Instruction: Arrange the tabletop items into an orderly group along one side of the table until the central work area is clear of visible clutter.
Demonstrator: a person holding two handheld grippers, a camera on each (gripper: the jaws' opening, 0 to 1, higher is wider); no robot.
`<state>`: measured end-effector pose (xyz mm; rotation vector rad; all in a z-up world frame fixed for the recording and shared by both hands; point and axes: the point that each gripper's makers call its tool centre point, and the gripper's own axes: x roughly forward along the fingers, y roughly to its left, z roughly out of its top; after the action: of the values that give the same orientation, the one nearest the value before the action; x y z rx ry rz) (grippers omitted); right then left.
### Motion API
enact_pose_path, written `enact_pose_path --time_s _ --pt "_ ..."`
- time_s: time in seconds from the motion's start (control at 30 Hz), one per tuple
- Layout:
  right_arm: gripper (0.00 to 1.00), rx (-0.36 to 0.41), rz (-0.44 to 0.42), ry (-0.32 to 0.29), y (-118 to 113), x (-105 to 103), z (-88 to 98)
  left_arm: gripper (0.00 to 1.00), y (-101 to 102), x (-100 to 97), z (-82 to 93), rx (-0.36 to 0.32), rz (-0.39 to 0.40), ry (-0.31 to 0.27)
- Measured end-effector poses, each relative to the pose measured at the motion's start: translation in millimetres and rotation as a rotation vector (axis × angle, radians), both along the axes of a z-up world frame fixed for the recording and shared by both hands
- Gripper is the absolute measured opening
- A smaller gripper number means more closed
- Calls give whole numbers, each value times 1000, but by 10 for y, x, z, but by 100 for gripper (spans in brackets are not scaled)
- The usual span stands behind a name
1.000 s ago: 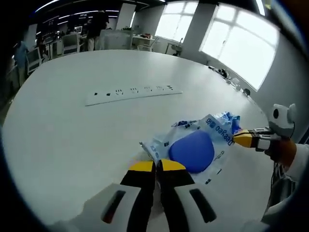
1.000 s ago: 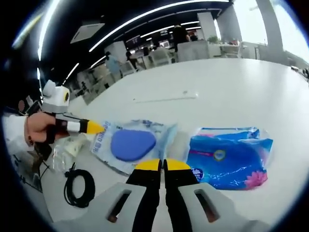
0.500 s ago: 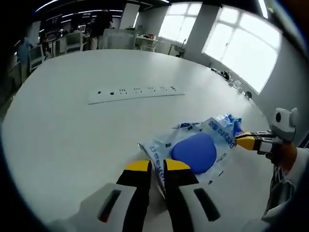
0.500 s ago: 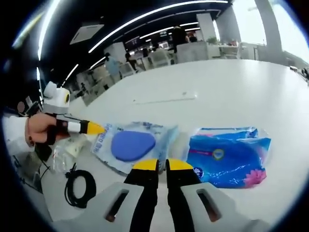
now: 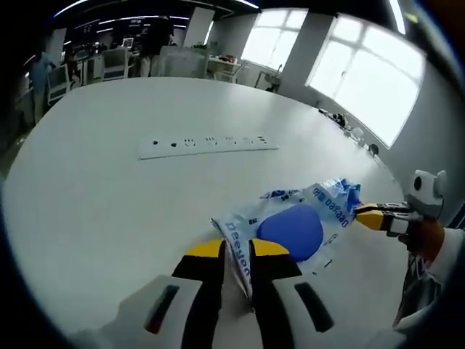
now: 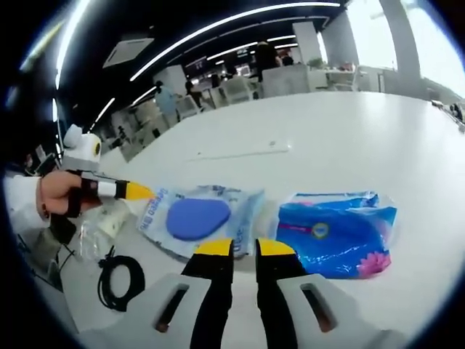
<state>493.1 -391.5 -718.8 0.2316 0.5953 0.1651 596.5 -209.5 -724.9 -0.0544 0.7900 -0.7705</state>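
Pouch w/ blue oval (image 5: 290, 227) lies long axis running from left gripper (image 5: 238, 251), jaws parted w/ its near corner between them, toward right gripper (image 6: 244, 249), also parted, gripping nothing, w/ blue tissue pack (image 6: 336, 234) just ahead-right of it.

Left hand-held gripper (image 5: 236, 251) jaws slightly parted, low over table; right hand-held gripper (image 6: 245, 248) jaws parted too, hand (image 6: 59, 195) gripping left one

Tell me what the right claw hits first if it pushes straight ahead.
Probably the near edge of the clear packet with the blue pad, lying just beyond the right claw; depth is uncertain.
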Motion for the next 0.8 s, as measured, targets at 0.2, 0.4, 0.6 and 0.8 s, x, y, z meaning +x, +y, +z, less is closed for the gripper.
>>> enact_pose_path --time_s 0.2,0.4,0.6,0.8 --pt "12 -3 -9 -17 -42 -46 74 18 -13 -34 114 -17 -20 -21" --pt "18 18 -19 -27 -59 -83 144 25 34 -37 208 -43 -10 -27" --pt "22 27 -9 -39 -22 -95 237 33 54 -55 372 -81 -10 -43" --pt "24 32 12 -56 42 -98 334 42 123 -80 505 -109 -6 -52"
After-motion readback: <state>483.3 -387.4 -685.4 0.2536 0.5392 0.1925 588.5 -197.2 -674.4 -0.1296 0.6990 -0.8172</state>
